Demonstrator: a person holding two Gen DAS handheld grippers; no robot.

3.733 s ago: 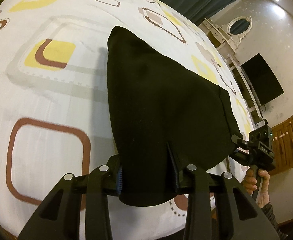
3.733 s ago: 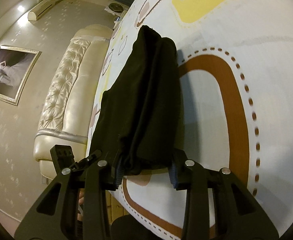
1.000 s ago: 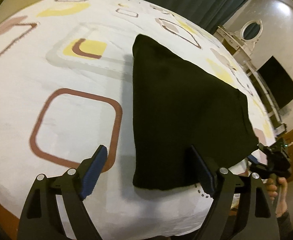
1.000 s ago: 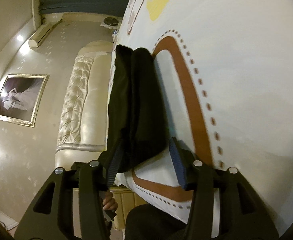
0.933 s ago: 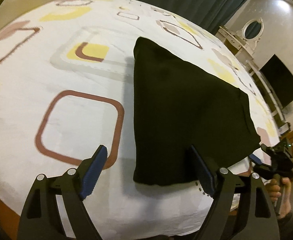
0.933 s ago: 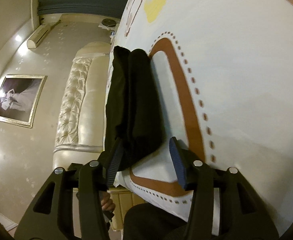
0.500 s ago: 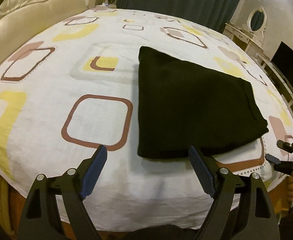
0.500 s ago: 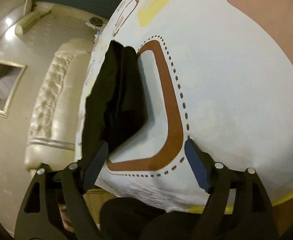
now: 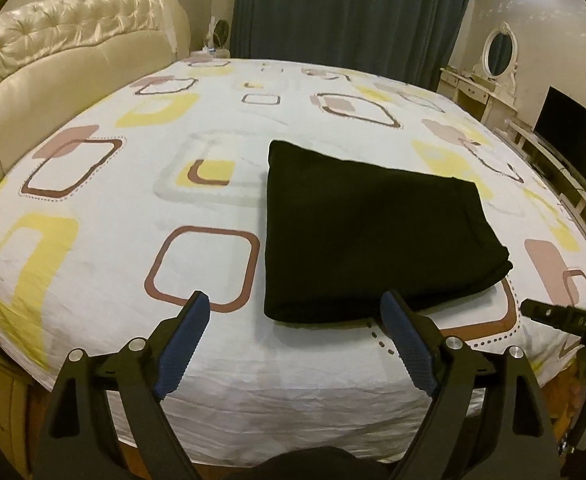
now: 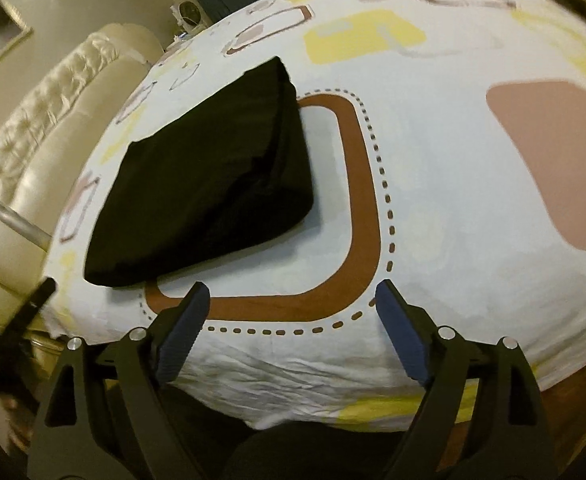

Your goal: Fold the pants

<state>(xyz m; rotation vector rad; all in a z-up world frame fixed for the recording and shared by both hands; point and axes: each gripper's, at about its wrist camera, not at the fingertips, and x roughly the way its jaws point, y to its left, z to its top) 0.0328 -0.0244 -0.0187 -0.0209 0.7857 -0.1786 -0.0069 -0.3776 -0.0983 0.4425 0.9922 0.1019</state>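
A: Left wrist view — the pants point(image 9: 369, 236) are seen as a compact black rectangle lying flat on the patterned bedsheet point(image 9: 105, 208), toward the near edge of the bed and right of centre. The left gripper point(image 9: 295, 312) is held back from them with its jaws spread wide and nothing between the blue pads point(image 9: 183, 344)

B: And in the right wrist view the same bundle point(image 10: 209, 176) is shown up and to the left, partly over the brown rounded square point(image 10: 357, 208). The right gripper point(image 10: 293, 304) is likewise splayed and empty, well clear of the cloth. The headboard point(image 10: 53, 120) is seen beyond

A: How is the fabric expected to handle?

B: It is judged soft and limp, fairly thick — several layers are stacked along the rounded near edge. Little weight is expected, but the layers may slide apart if only the top one is caught

A: So where should it be taken, if moved at all?

B: A corner of the folded edge is favoured, with every layer pinched together; the loose open side toward the right is best avoided. The fold itself is judged finished — no further crease seems to be needed
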